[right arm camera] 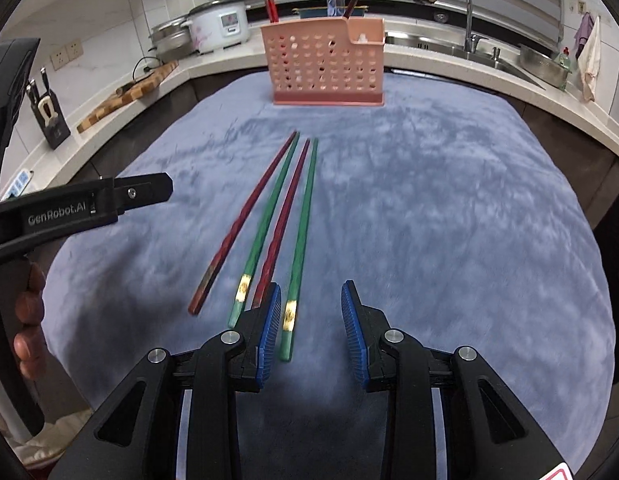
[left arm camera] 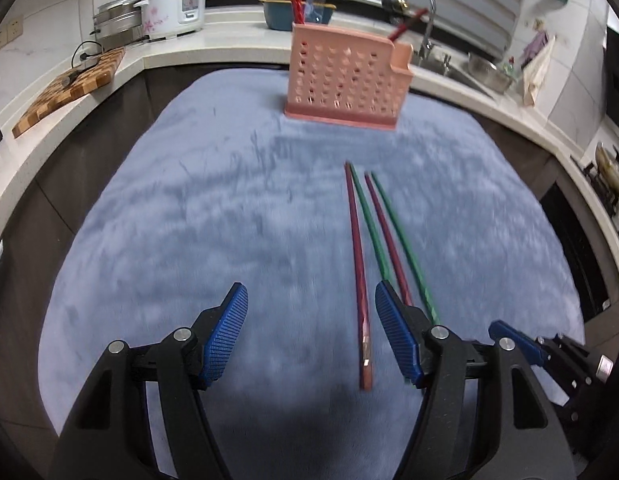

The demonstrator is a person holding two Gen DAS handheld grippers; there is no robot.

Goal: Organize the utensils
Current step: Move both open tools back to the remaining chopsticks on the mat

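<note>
Chopsticks [right arm camera: 269,216], two dark red and two green, lay side by side on the blue cloth [right arm camera: 449,220], pointing toward the pink holder [right arm camera: 325,68] at its far edge, which already held red ones. My left claw [left arm camera: 311,332] hung spread above the cloth, pinching nothing. My right claw [right arm camera: 311,330] was parted too, empty, over the nearest green stick's end.

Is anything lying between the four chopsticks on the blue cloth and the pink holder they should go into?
Nothing visible does. Only bare blue cloth lies between the four chopsticks and the pink holder. Both the left gripper and the right gripper are open, with nothing between them and the chopsticks.
</note>
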